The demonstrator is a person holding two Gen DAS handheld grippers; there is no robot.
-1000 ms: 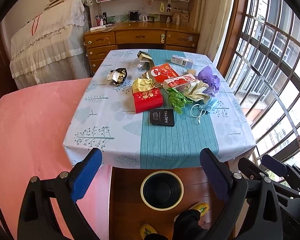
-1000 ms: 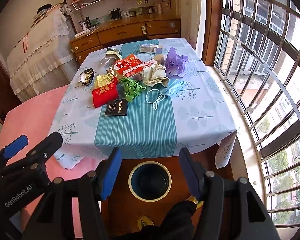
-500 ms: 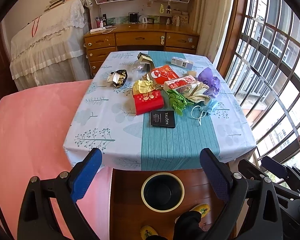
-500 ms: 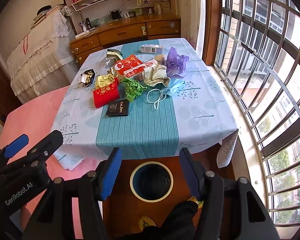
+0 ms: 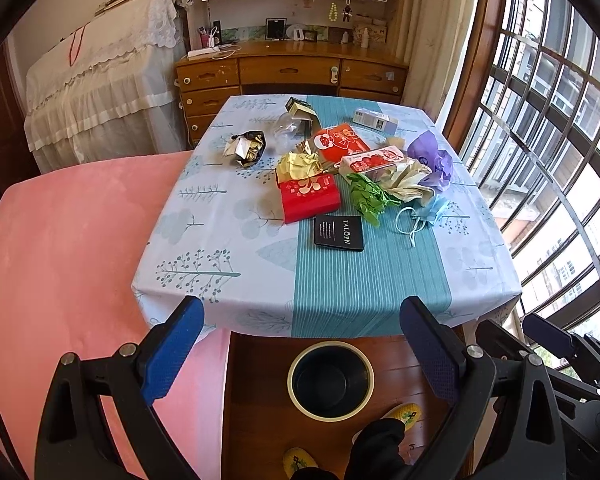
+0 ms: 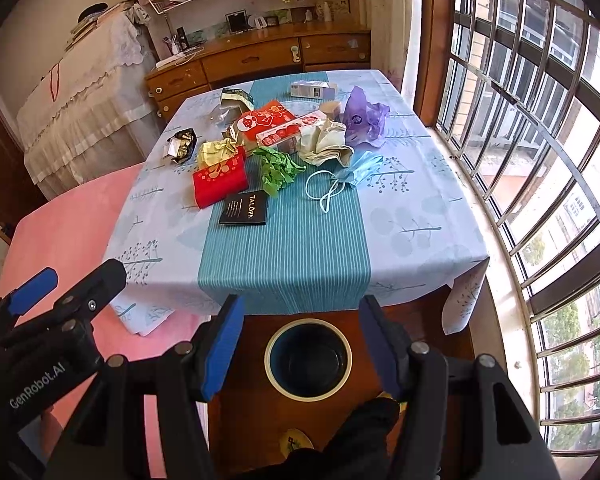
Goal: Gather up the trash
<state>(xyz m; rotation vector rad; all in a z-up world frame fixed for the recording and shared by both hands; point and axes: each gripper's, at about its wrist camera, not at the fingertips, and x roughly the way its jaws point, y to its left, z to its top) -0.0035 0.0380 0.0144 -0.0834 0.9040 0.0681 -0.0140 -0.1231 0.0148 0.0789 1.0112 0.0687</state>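
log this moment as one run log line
phase: pre-grasp | left gripper: open, empty | right gripper: open, empty | trash: on table | bin: empty

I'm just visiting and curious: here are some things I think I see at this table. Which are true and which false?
1. Both claws are empty. True: the left claw and right claw stand open, holding nothing.
2. The bin sits on the table. False: it stands on the floor by the table's near edge.
3. The black booklet lies nearest the bin. True.
4. The blue face mask is already in the bin. False: it lies on the tablecloth.
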